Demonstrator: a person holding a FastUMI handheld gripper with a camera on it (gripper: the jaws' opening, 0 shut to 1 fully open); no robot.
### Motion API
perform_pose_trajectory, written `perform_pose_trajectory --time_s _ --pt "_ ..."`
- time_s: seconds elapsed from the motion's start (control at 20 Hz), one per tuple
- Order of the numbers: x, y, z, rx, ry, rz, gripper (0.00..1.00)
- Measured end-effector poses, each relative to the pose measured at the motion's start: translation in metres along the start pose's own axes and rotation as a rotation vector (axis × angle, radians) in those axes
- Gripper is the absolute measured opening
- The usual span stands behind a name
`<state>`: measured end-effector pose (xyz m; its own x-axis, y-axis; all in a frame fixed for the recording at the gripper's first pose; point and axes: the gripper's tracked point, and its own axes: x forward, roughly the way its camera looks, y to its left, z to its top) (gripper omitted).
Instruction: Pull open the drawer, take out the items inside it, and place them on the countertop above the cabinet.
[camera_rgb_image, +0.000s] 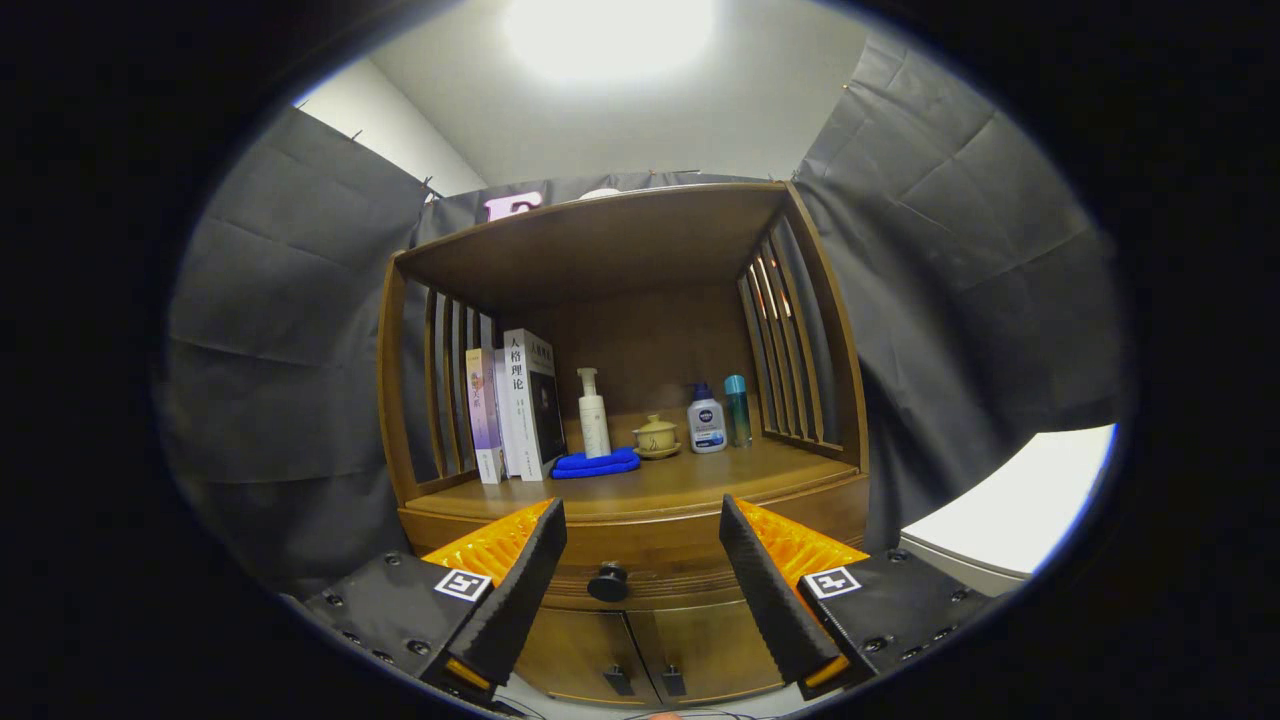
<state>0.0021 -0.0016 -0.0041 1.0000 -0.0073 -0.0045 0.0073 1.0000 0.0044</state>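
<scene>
Now your gripper (633, 570) hangs spread wide, its fingers holding nothing, with the closed wooden drawer's round black knob (608, 582) just ahead between them; advance and pinch it.

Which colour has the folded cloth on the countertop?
Blue. The folded cloth shows best in the gripper view, beyond the open tool.

There are two books (515, 405), three bottles (593, 412), one blue cloth (596, 463), one little pot (656, 436), and one drawer knob (608, 582).
</scene>
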Motion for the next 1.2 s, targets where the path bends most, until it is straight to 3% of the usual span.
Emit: perform_pose_trajectory --time_s 0.65,0.9,1.2 --pt "0.021 0.016 -0.009 0.009 0.040 0.039 0.98" --pt "0.048 0.035 -0.031 -0.040 0.092 0.078 0.98" --pt "0.078 0.044 -0.072 -0.008 0.202 0.077 0.98"
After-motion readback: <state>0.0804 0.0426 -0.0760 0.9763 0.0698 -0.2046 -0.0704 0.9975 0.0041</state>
